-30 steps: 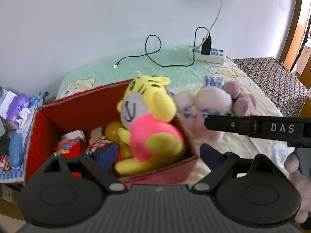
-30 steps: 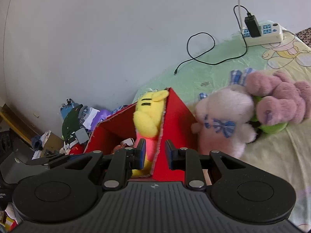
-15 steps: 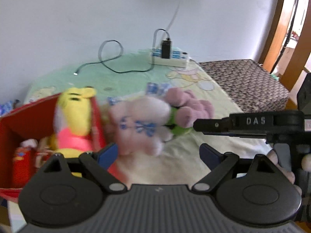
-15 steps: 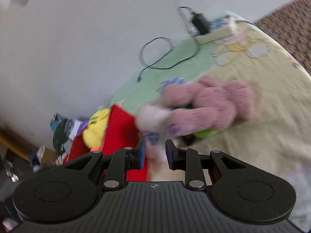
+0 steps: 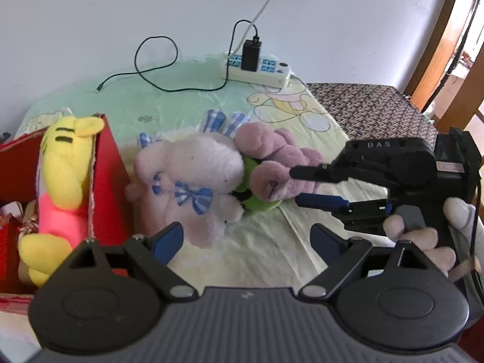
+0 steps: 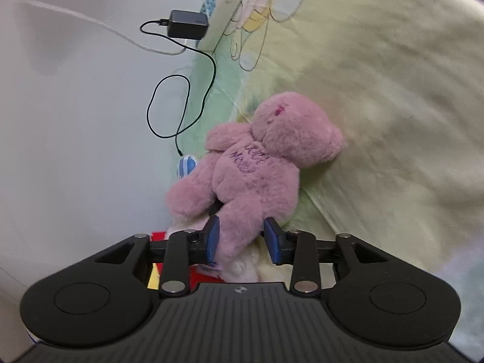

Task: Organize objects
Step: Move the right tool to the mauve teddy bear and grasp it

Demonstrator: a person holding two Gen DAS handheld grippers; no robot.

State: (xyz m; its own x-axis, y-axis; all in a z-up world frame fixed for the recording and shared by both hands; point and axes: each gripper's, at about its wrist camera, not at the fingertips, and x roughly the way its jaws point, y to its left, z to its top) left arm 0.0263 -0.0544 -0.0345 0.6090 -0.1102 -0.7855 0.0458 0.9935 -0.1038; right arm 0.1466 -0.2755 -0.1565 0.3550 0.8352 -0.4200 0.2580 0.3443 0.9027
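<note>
Two grippers are working: the right gripper (image 6: pixel 242 239) is opening its jaws around the purple bear's (image 6: pixel 257 166) leg, probably for grasping; the left gripper (image 5: pixel 246 242) is waiting apart, beside the red box (image 5: pixel 109 181).

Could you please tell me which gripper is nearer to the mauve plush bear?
Right. The right gripper straddles the mauve plush bear's leg, jaws opening; the left gripper is farther back.

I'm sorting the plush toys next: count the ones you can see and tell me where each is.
3. The yellow plush sits in the red box; the white bunny lies beside that box; the pink bear lies against the bunny. The box may hide more.
</note>
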